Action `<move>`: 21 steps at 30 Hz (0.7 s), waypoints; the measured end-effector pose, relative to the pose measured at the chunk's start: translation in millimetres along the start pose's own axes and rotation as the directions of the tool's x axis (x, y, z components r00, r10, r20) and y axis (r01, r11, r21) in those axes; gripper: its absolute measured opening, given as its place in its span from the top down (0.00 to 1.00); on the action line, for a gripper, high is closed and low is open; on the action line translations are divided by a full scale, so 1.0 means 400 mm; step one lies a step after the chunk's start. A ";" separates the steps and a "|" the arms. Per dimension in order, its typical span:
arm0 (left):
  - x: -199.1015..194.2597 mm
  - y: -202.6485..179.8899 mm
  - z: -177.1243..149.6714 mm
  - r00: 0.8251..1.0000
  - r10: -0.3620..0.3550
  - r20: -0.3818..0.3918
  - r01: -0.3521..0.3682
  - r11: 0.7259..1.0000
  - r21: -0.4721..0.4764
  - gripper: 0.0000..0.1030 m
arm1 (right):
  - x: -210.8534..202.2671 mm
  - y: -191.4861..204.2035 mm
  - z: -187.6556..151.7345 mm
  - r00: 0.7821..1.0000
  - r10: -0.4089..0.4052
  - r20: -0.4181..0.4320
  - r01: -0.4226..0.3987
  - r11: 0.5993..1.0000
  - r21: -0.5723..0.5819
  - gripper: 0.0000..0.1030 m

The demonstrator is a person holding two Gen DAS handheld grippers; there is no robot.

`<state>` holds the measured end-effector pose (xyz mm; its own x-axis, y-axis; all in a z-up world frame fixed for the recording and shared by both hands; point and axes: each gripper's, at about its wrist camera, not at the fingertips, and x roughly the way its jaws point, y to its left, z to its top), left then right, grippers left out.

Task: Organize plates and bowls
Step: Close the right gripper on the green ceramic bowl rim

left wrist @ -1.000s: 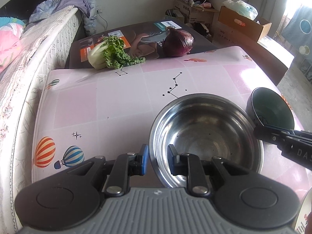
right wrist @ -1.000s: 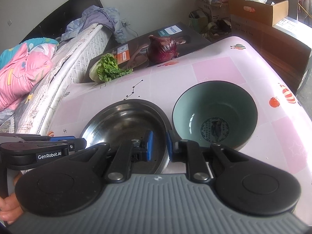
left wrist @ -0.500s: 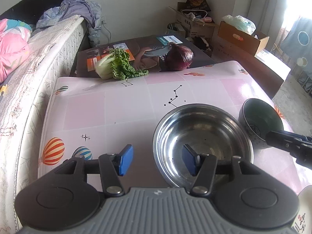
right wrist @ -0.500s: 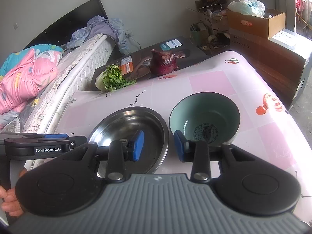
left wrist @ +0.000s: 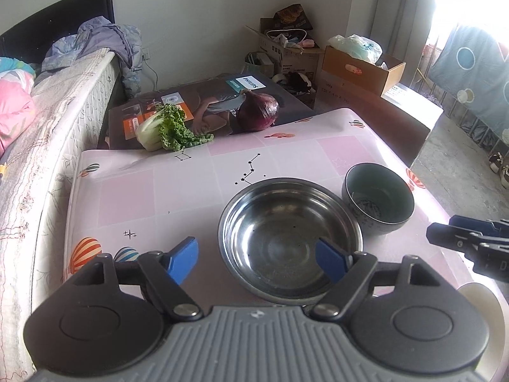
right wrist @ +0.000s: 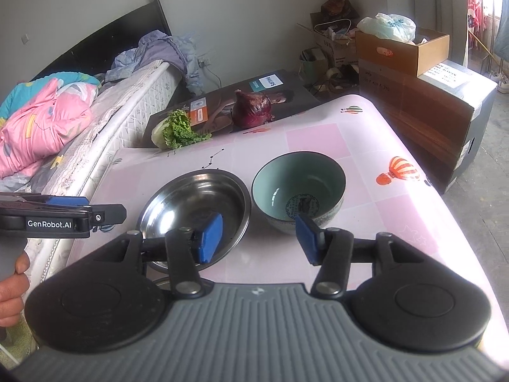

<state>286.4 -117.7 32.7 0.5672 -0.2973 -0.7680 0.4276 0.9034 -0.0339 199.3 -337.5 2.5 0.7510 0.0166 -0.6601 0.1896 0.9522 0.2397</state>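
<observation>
The pink patterned worktop lies bare left of the round stainless steel bowl. The teal ceramic bowl sits just beside it, little gap between. Leafy green cabbage and purple onion line the far edge.

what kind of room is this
Most likely a bedroom that doubles as storage: a bed with a mattress and pink bedding beside the table, and stacked cardboard boxes by the wall.
</observation>
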 end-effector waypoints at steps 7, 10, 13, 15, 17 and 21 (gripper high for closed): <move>-0.003 -0.041 0.025 0.999 -0.051 0.005 0.050 0.998 0.037 0.18 | -0.040 -0.053 -0.005 1.000 -0.009 -0.006 0.009 0.999 0.032 0.50; 0.009 -0.066 0.049 0.999 -0.040 0.020 0.039 0.996 0.080 0.18 | -0.045 -0.079 -0.001 1.000 -0.018 -0.007 0.019 0.999 0.048 0.50; 0.037 -0.100 0.083 0.998 -0.059 0.022 0.056 0.991 0.122 0.18 | -0.038 -0.114 0.005 1.000 -0.028 -0.010 0.028 0.997 0.074 0.50; 0.066 -0.119 0.109 0.995 -0.097 0.008 0.095 0.987 0.127 0.18 | -0.023 -0.139 0.011 0.999 -0.035 -0.018 0.037 0.995 0.095 0.50; 0.105 -0.132 0.134 0.990 -0.143 -0.016 0.144 0.983 0.114 0.19 | -0.006 -0.160 0.016 0.999 -0.036 -0.027 0.039 0.992 0.117 0.50; 0.194 -0.168 0.173 0.983 -0.173 -0.060 0.179 0.979 0.102 0.28 | 0.057 -0.200 0.036 0.998 -0.025 -0.054 0.034 0.985 0.167 0.50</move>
<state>350.5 -223.1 19.6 0.4410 -0.4302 -0.7877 0.5918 0.7992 -0.1052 210.3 -417.7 -21.5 0.7110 0.0088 -0.7032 0.3178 0.8880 0.3324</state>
